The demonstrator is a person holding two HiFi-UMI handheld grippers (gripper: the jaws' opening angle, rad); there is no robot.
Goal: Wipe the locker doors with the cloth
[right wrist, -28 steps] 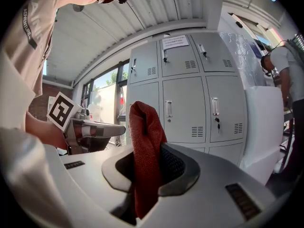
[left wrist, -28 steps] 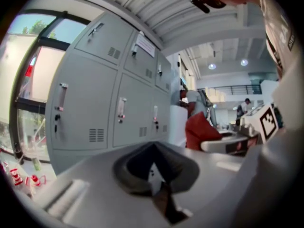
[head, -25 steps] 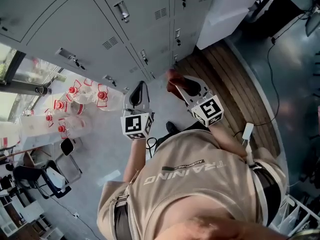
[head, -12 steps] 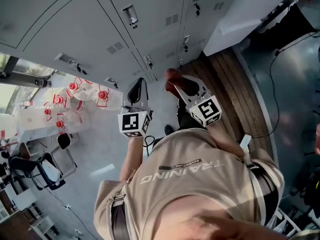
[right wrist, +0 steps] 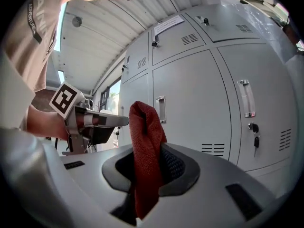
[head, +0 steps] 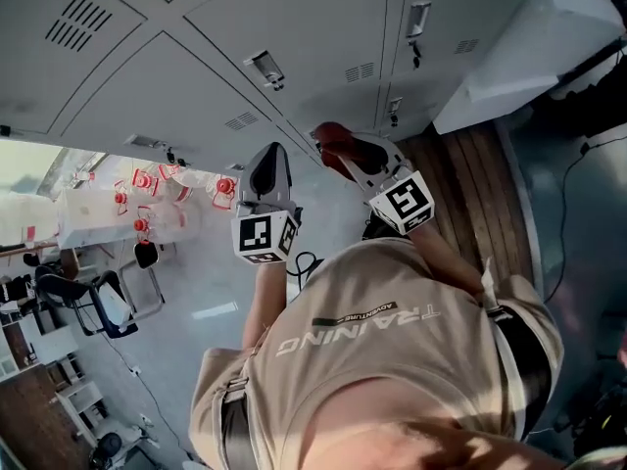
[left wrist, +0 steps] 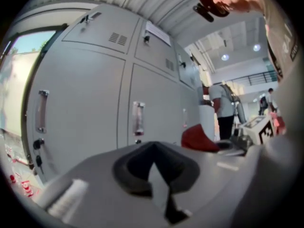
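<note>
partly hidden, cloth [right wrist: 145, 127] sits clamped in right gripper [right wrist: 151, 167].

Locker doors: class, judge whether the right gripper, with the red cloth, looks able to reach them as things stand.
Probably yes. The right gripper holds the cloth upright, facing the locker doors, with nothing showing between cloth and doors. The left gripper sits off to one side.

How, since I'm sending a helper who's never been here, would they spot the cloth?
Face the wall of grey lockers; a person stands just before it. The cloth is pinched in the right gripper, dark red against the grey doors, while the left gripper beside it holds nothing.
</note>
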